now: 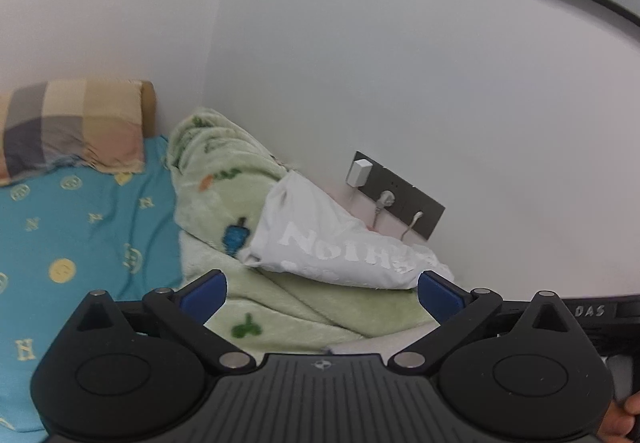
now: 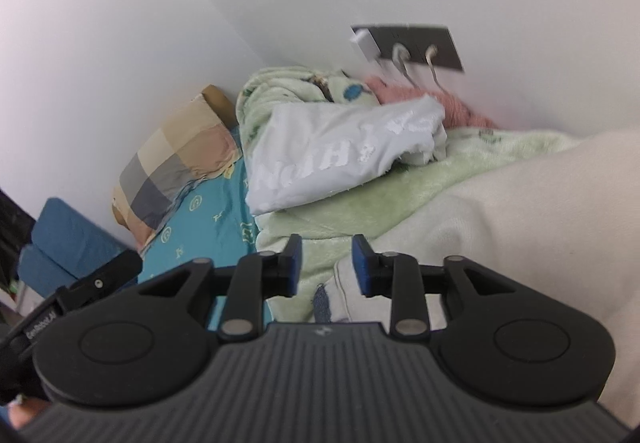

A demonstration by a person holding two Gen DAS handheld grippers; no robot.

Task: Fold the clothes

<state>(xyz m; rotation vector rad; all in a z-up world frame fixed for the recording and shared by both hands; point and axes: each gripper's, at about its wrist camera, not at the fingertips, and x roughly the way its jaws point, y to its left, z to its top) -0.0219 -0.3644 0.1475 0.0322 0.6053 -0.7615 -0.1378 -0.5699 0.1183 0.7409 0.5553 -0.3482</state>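
L gripper (image 1: 322,293): jaws wide apart, empty. R gripper (image 2: 326,263): jaws part-open, empty. Folded white T-shirt (image 1: 340,247) lies ahead of both, on green blanket (image 1: 288,307).

Open teal patterned bedsheet (image 1: 80,235) offers clear passage left of the heaped pale-green fleece blanket (image 1: 224,179). A folded white printed T-shirt (image 1: 344,247) rests on that blanket against the white wall (image 1: 400,83). Behind it, the grey socket panel with plugged cables (image 1: 400,195) obstructs wall-side access.

Checked pillow (image 1: 72,127) on teal sheet (image 1: 88,243); green blanket (image 1: 224,171) beside.
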